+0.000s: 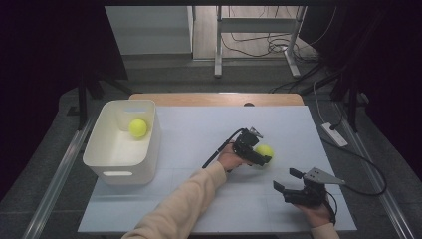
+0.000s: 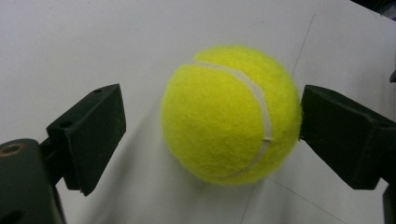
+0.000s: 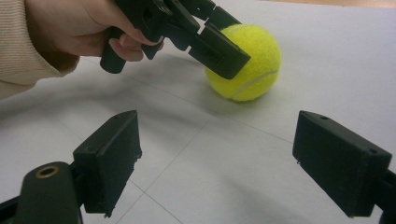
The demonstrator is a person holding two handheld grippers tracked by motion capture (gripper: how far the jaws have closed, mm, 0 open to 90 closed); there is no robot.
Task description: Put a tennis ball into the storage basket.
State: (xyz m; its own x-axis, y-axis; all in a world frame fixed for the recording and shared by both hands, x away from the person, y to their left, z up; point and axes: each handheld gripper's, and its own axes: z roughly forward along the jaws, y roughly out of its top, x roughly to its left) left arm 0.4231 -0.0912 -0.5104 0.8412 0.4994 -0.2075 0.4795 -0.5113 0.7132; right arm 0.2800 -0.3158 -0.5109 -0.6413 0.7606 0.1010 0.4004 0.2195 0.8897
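while the tennis ball (image 2: 231, 114) sits on the white table sheet (image 1: 199, 134), right of the middle, your left gripper (image 1: 263, 155) has its jaws around it. in the left gripper view one jaw touches the ball's fuzz on one side, while the other stands clear of it with a strip of sheet showing between, so the tongs are spread about the ball and not pinching it. the right gripper view shows the same ball (image 3: 247, 63) resting on the sheet with the near jaw of your left gripper (image 3: 219, 49) laid across its front.

your left hand (image 1: 230, 158) grips the handle, cream sleeve (image 1: 184, 206) coming up from the bottom edge. your right gripper (image 1: 284, 181) is nearer to you and to the right of the ball, apart from it, jaws spread wide with bare sheet between them.

over at the left edge of the sheet stands a white bin (image 1: 107, 149), well apart from both hands, and a second tennis ball (image 1: 138, 128) lies inside it toward the far wall.
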